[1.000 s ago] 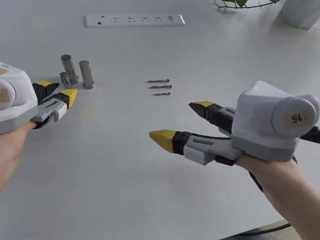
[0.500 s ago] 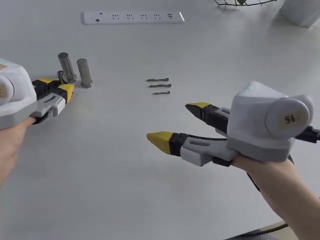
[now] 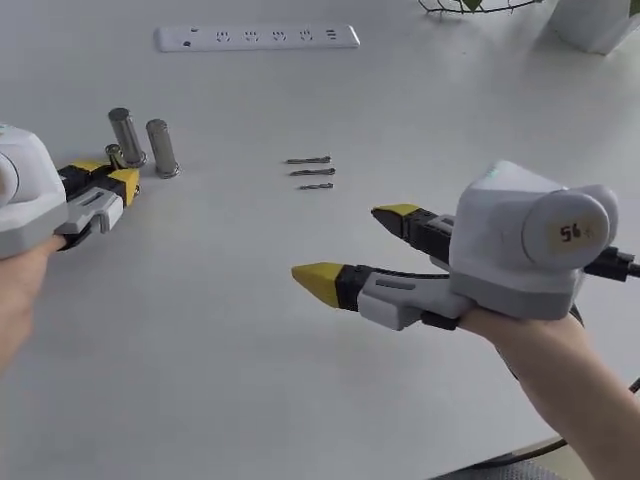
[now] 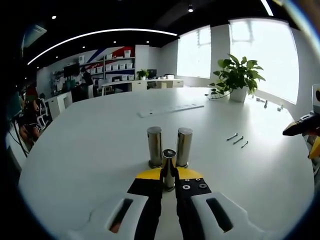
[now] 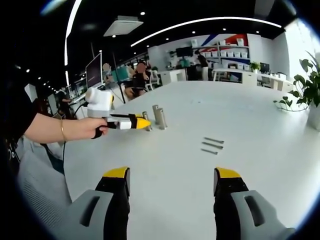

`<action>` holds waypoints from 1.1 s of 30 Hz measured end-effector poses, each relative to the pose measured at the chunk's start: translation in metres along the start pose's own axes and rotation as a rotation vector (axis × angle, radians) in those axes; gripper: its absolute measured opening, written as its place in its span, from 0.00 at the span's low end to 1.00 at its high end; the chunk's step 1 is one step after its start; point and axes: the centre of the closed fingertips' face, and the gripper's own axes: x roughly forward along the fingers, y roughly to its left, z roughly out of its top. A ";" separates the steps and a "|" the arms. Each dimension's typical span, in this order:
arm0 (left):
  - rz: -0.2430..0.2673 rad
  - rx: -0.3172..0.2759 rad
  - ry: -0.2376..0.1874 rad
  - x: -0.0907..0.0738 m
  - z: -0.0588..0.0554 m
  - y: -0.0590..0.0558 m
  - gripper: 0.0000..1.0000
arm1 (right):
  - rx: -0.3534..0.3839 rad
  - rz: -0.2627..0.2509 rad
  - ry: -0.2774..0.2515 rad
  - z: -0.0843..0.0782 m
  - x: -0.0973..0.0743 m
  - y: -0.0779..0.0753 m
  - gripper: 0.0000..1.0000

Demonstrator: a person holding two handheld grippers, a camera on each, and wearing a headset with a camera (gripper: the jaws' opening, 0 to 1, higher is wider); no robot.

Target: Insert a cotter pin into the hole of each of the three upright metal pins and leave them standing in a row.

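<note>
Gripping a third metal pin (image 3: 115, 156) (image 4: 168, 166) upright between the yellow tips of the left gripper (image 3: 108, 172) (image 4: 168, 175), jaws drawn narrow against its sides. Cannot tell whether resting on the white worktop (image 3: 230, 340) or lifted just clear of it. Just beyond, standing close side by side on the worktop, two more metal pins (image 3: 160, 148) (image 4: 184, 145). Well off to their right, lying flat in three short parallel lines, slightly apart from one another: three cotter pins (image 3: 312, 172) (image 5: 211, 145). Nearer the person, held over bare worktop, the right gripper (image 3: 358, 246) (image 5: 172, 173), jaws spread wide with nothing between. Along the far side, a white power strip (image 3: 257, 38); at the far right corner, a white plant pot (image 3: 598, 22).
</note>
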 end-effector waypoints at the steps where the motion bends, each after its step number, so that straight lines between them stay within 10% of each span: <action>1: -0.004 -0.003 0.003 0.000 0.000 -0.001 0.07 | -0.001 -0.005 0.000 0.000 -0.001 -0.001 0.65; 33: 0.188 -0.132 -0.023 -0.030 -0.002 -0.062 0.07 | -0.022 -0.015 -0.011 0.004 -0.020 0.006 0.65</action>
